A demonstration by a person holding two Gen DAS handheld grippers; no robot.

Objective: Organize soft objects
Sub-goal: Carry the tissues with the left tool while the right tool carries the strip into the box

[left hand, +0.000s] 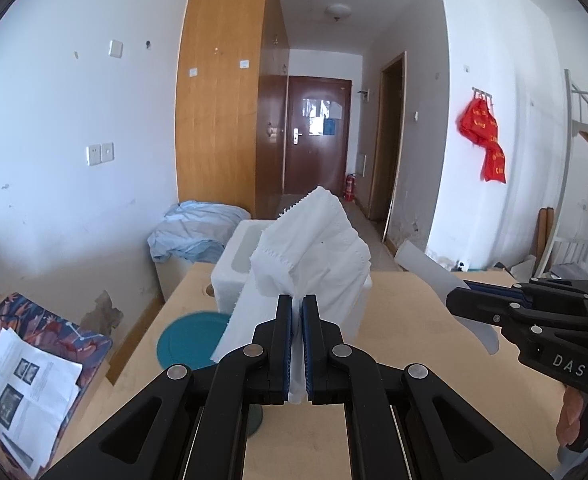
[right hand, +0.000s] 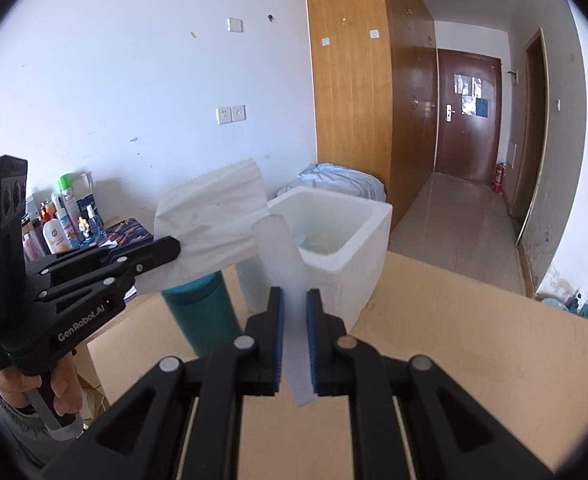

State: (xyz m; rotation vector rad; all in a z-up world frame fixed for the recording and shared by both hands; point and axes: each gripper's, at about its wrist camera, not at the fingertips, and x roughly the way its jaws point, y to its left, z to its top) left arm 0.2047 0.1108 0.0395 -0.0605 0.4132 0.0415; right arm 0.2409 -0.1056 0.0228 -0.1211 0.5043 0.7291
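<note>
My left gripper [left hand: 298, 304] is shut on a crumpled white tissue [left hand: 314, 244], which stands up above the jaws over the wooden table [left hand: 406, 344]. Behind the tissue sits an open white foam box [left hand: 234, 264]. From the right wrist view, the left gripper [right hand: 174, 250] holds the tissue [right hand: 214, 216] just left of the foam box [right hand: 334, 240]. My right gripper [right hand: 294, 300] is shut on a translucent white strip [right hand: 280, 248] that points toward the box. The right gripper [left hand: 454, 304] and its strip [left hand: 430, 272] also show at the right of the left wrist view.
A teal tumbler [right hand: 204, 316] stands on the table near the box and shows as a teal disc [left hand: 186, 340] from the left. Blue bedding [left hand: 198, 232] lies behind the box. Papers [left hand: 22, 380] and bottles [right hand: 66, 220] sit to the left. A person's hand [right hand: 58, 388] holds the left gripper's handle.
</note>
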